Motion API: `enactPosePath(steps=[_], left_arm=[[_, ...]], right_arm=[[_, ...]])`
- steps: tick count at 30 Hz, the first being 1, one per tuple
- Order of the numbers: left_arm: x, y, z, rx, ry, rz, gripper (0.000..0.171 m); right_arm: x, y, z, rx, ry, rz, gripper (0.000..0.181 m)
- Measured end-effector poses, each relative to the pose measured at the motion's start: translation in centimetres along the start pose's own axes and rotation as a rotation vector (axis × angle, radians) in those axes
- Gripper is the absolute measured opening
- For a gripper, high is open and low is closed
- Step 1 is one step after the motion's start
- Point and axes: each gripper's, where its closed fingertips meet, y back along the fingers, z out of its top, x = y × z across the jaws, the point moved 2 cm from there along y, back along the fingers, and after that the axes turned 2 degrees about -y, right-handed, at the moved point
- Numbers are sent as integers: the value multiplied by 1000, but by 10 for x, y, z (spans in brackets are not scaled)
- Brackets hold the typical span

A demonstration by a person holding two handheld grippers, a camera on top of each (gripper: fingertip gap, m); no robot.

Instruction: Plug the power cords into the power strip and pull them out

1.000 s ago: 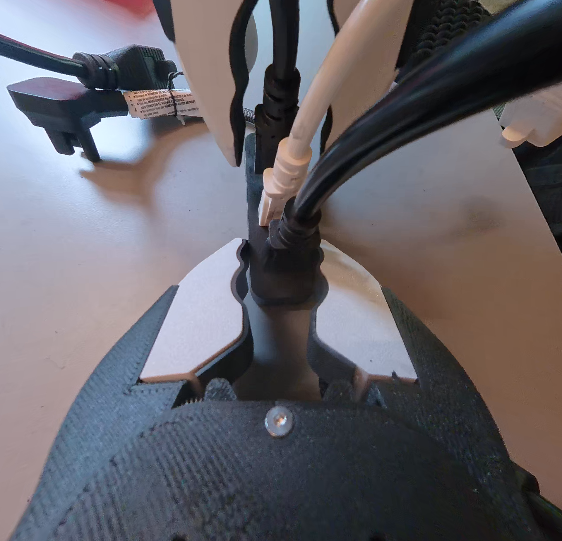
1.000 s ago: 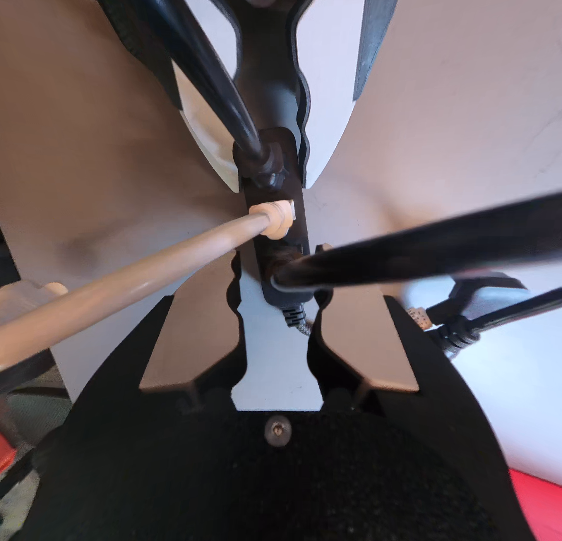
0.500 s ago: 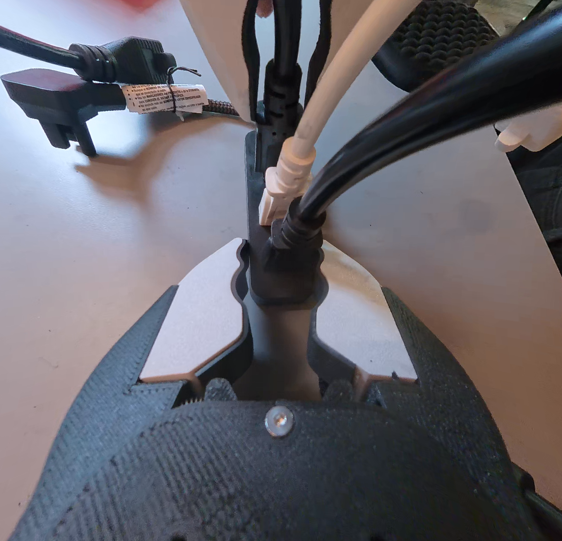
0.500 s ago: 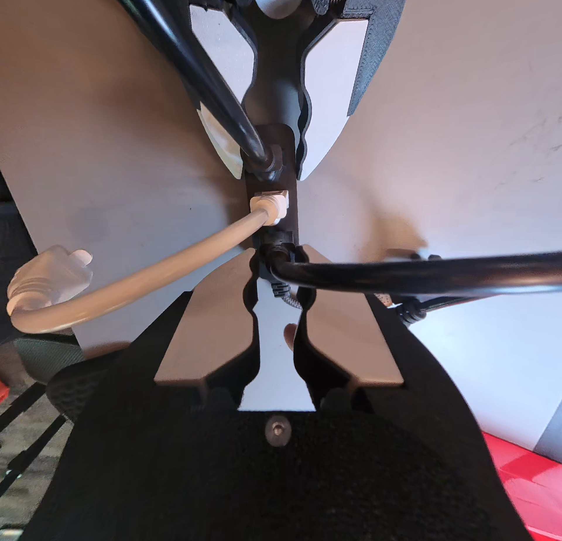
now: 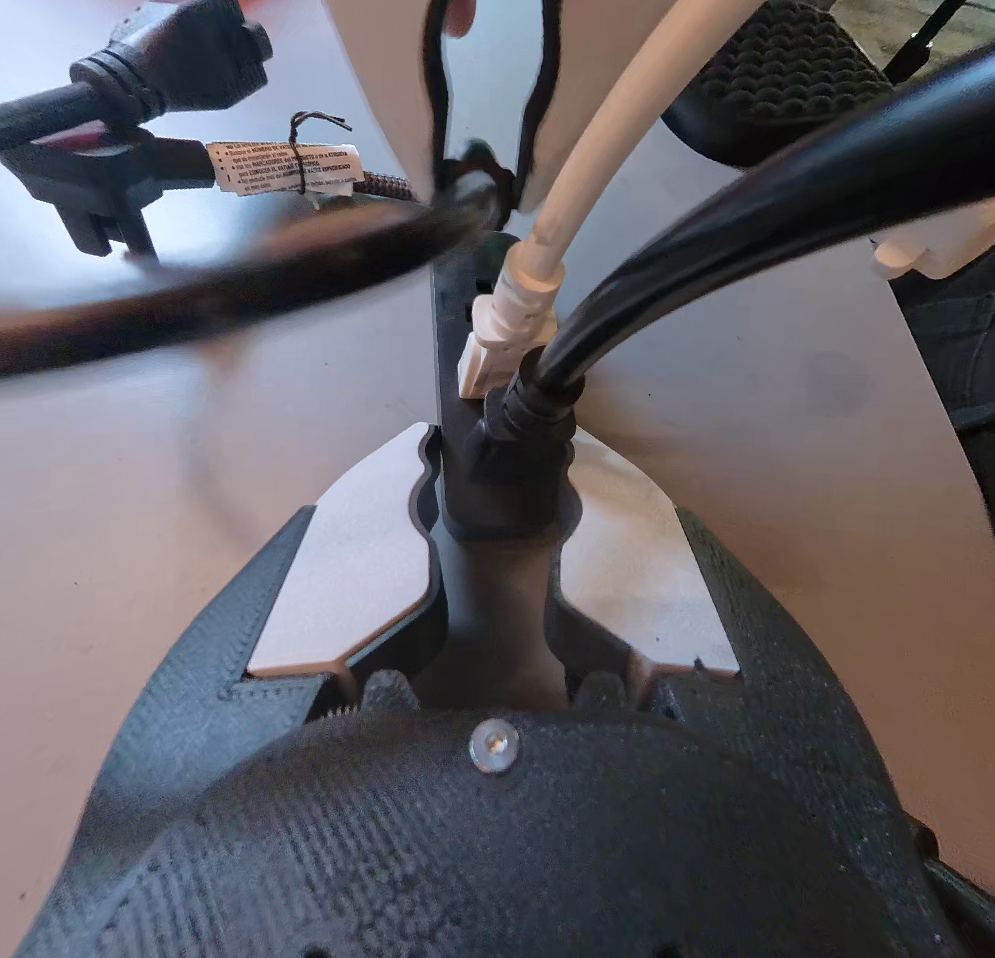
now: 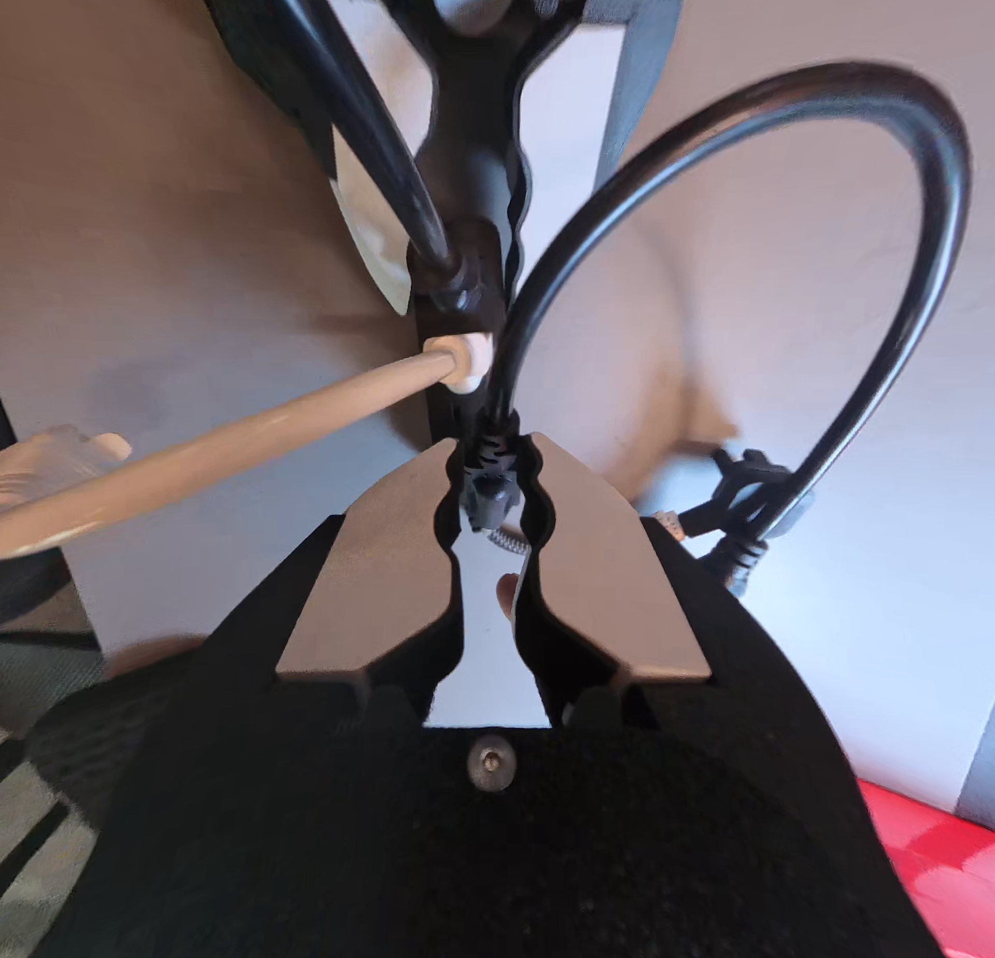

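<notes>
Power strip: black, lying lengthwise on the pale worktop, one end near its edge. Left gripper: jaws pinching that near end. White plug and thick black plug: seated side by side in the strip. Right gripper: jaws pinching a third black plug at the strip's far end, its cord looping upward. Spare black plugs: loose near the worktop's far left corner.

My black power strip lies flat, holding a white plug and a black plug; a third black plug is lifted clear.
</notes>
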Motion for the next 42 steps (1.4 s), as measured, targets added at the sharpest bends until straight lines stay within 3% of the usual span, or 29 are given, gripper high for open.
enactPosePath(steps=[8,14,19,23,25,27,30,33,42], left_arm=[[0,3,-1,-4,-28,-13,42],[4,21,-1,-91,46,-96,51],[23,50,-4,-202,163,-137,50],[33,80,42,-489,293,-191,45],[31,86,69,-565,296,-204,40],[22,79,89,-550,256,-232,39],[16,61,112,-492,149,-156,36],[10,48,131,-444,46,-85,13],[-12,-6,159,-173,-260,130,11]], right_arm=[[5,-1,0,-333,-119,25,17],[3,-8,-12,-430,-143,-10,17],[-2,-2,-16,-524,-152,-23,17],[-5,8,-13,-627,-144,-48,17],[-6,13,-10,-688,-137,-65,17],[-7,18,-8,-728,-133,-80,17],[-5,24,-10,-771,-117,-105,17],[0,27,-16,-787,-105,-125,17],[6,23,-36,-659,-133,-203,19]])
